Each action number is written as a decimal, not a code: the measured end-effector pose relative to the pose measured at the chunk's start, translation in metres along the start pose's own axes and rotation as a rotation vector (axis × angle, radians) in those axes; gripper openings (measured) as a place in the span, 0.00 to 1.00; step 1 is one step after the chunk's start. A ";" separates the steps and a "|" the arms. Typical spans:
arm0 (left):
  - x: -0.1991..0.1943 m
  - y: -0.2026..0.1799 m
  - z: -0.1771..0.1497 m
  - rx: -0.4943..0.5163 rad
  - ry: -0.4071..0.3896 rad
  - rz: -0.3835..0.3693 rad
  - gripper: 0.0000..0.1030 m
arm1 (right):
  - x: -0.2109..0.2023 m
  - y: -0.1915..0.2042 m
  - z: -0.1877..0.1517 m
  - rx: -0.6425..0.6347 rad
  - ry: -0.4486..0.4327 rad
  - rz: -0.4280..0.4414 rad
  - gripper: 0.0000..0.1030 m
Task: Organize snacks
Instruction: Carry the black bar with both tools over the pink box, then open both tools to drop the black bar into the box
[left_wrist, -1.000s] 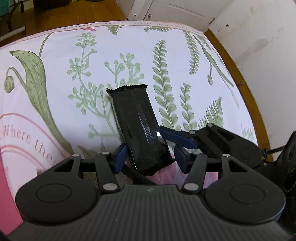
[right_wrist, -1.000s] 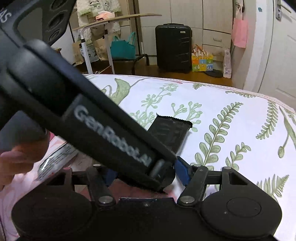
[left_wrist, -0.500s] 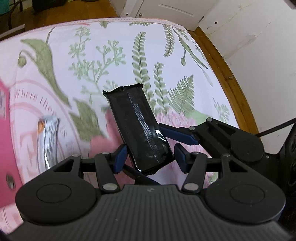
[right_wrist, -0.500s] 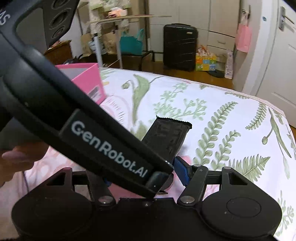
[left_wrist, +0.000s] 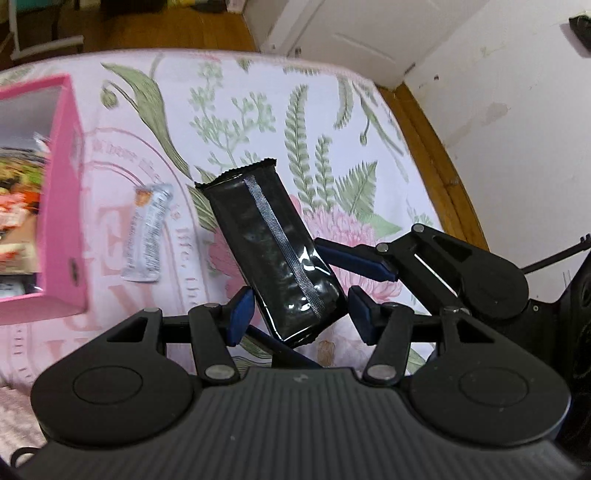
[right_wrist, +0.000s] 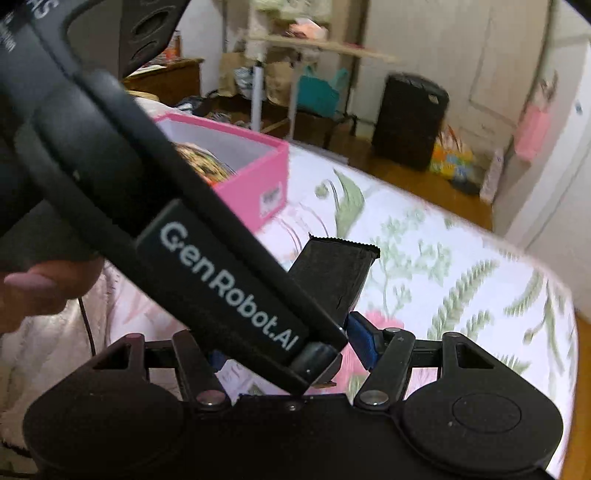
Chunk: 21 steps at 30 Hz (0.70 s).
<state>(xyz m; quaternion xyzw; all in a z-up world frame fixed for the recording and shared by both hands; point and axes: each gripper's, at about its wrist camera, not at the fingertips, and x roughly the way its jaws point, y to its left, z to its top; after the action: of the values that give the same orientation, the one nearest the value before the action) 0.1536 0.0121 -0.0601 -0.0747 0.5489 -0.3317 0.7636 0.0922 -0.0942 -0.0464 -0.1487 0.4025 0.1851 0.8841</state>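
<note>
A black snack packet (left_wrist: 273, 254) hangs tilted above the fern-print bedspread (left_wrist: 258, 122). My left gripper (left_wrist: 299, 315) is shut across its lower end, a blue pad on each side. The right gripper's fingers (left_wrist: 354, 258) come in from the right: one presses the packet's right edge, the other runs under its lower end. In the right wrist view the packet's (right_wrist: 332, 273) top end sticks up between my right gripper's (right_wrist: 290, 350) pads. The left tool's housing (right_wrist: 221, 273) hides the rest of it there. A pink box (left_wrist: 59, 206) with snacks inside stands at the left.
A silver snack packet (left_wrist: 147, 232) lies on the bedspread just right of the pink box (right_wrist: 255, 184). A hand (right_wrist: 40, 291) grips the left tool. Wooden floor, a white wall and a door border the bed on the right. A black suitcase (right_wrist: 406, 118) stands across the room.
Both grippers rose and moved left together, lifting the black packet off the bedspread. The pink box and the silver packet came into view. The jaws kept their width.
</note>
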 end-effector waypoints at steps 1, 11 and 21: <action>-0.008 0.001 0.001 0.001 -0.014 0.003 0.53 | -0.002 0.005 0.006 -0.035 -0.015 -0.011 0.67; -0.083 0.051 0.012 -0.071 -0.179 0.150 0.53 | 0.016 0.038 0.070 -0.166 -0.177 0.086 0.67; -0.123 0.144 0.024 -0.222 -0.153 0.309 0.54 | 0.098 0.081 0.143 -0.143 -0.139 0.318 0.67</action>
<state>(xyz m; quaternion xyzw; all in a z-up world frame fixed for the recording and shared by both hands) 0.2141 0.1891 -0.0228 -0.0983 0.5275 -0.1412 0.8319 0.2097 0.0575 -0.0404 -0.1323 0.3446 0.3605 0.8566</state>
